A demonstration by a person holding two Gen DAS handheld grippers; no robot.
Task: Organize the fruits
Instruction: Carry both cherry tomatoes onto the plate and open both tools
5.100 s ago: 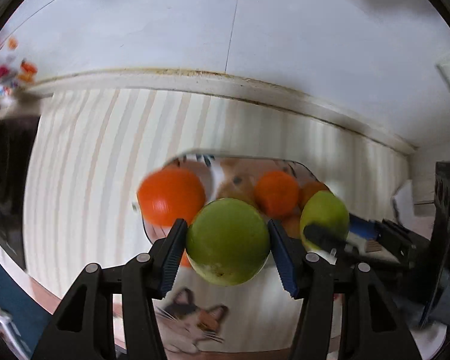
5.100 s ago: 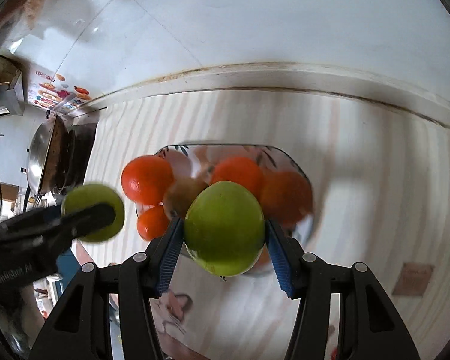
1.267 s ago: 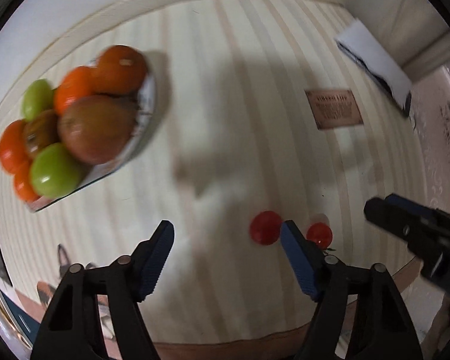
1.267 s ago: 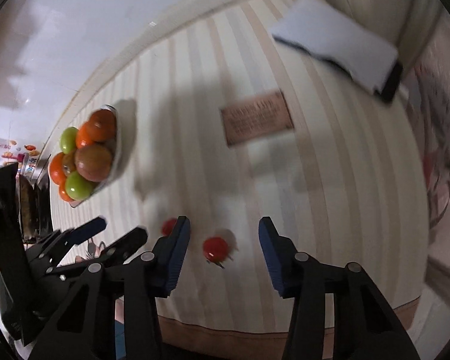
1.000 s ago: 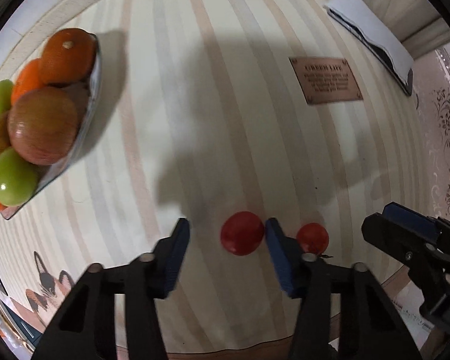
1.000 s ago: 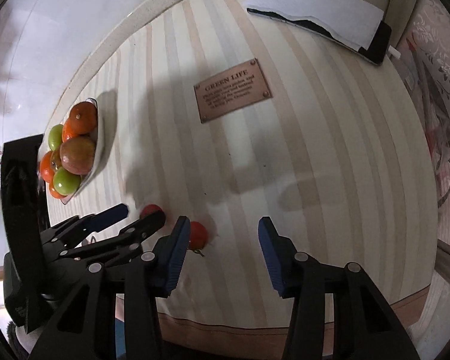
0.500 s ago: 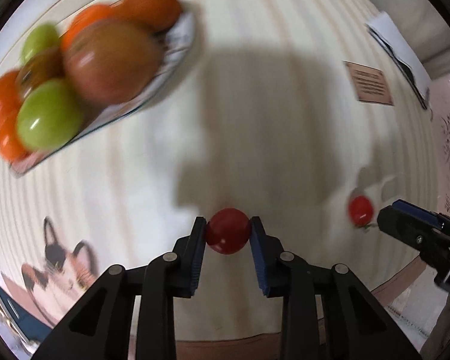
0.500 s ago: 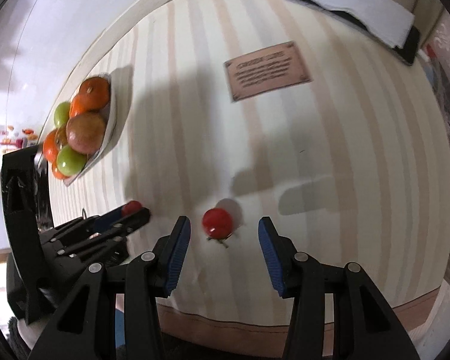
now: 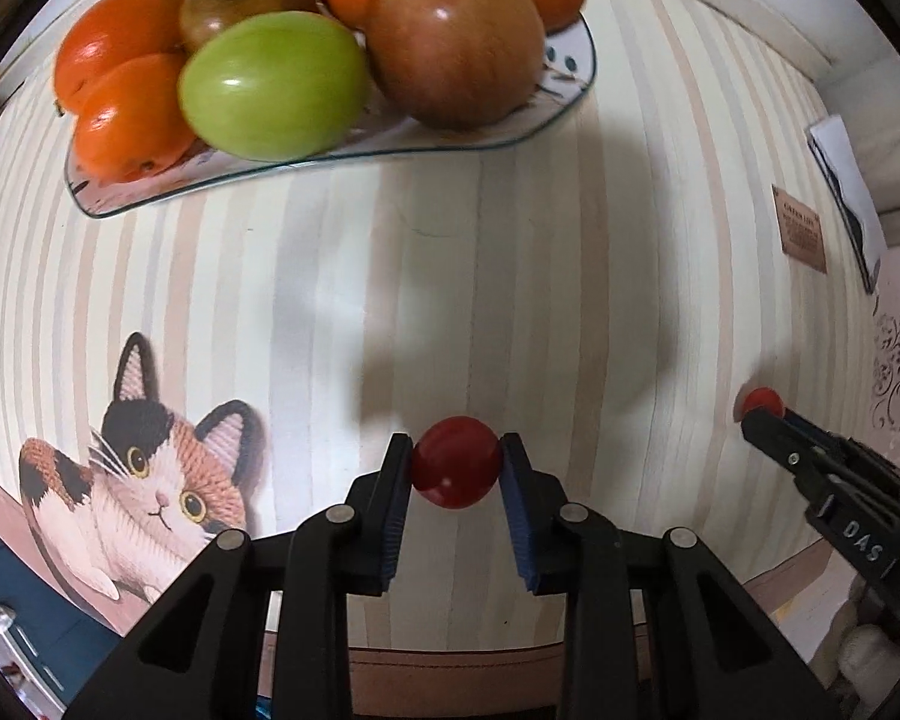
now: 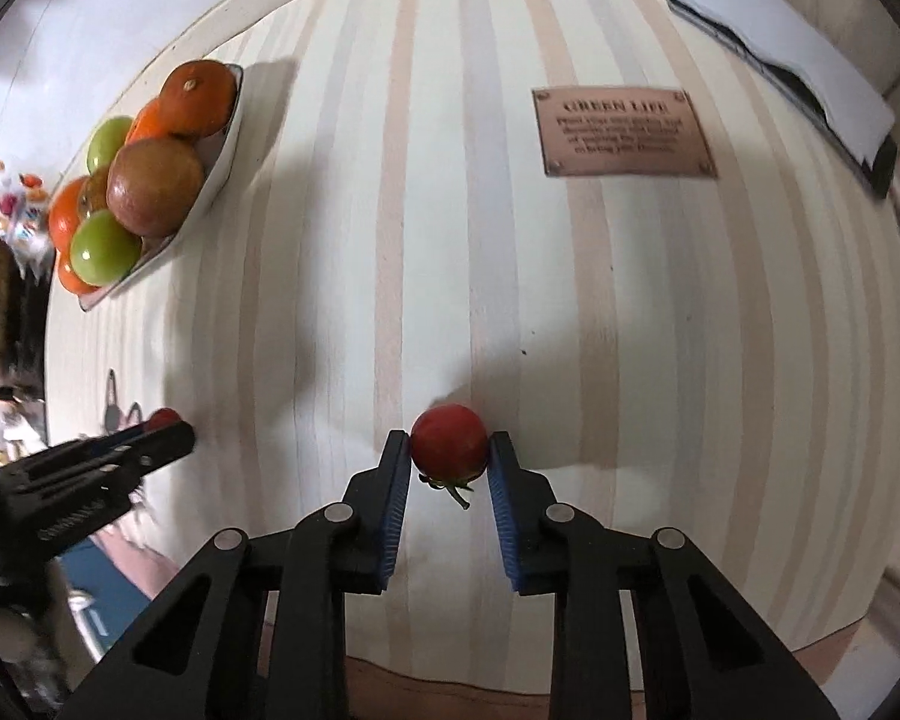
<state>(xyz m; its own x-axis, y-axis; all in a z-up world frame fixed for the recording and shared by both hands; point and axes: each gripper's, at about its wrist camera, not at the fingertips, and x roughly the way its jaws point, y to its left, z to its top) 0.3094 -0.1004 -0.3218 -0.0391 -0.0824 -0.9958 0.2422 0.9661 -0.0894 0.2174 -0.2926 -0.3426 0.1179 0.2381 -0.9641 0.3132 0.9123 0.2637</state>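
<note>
My left gripper [image 9: 456, 474] is shut on a small red tomato [image 9: 457, 471] and holds it above the striped table, in front of the plate [image 9: 561, 102] piled with oranges, green fruits [image 9: 273, 84] and a reddish apple [image 9: 455, 39]. My right gripper [image 10: 449, 465] is shut on a second red tomato [image 10: 449, 443] with its green stem pointing back at me; whether it is off the table I cannot tell. The plate also shows at the far left of the right wrist view [image 10: 225, 147]. Each gripper shows at the edge of the other's view.
A cat picture [image 9: 144, 480] is printed on the mat near the front left edge. A brown "Green Life" label [image 10: 621, 132] lies on the mat and a white paper on a dark object [image 10: 792, 84] at the far right. The table's front edge runs just below both grippers.
My left gripper has carried its tomato closer to the fruit plate. My right gripper has closed on the second tomato, which lay between its open fingers before.
</note>
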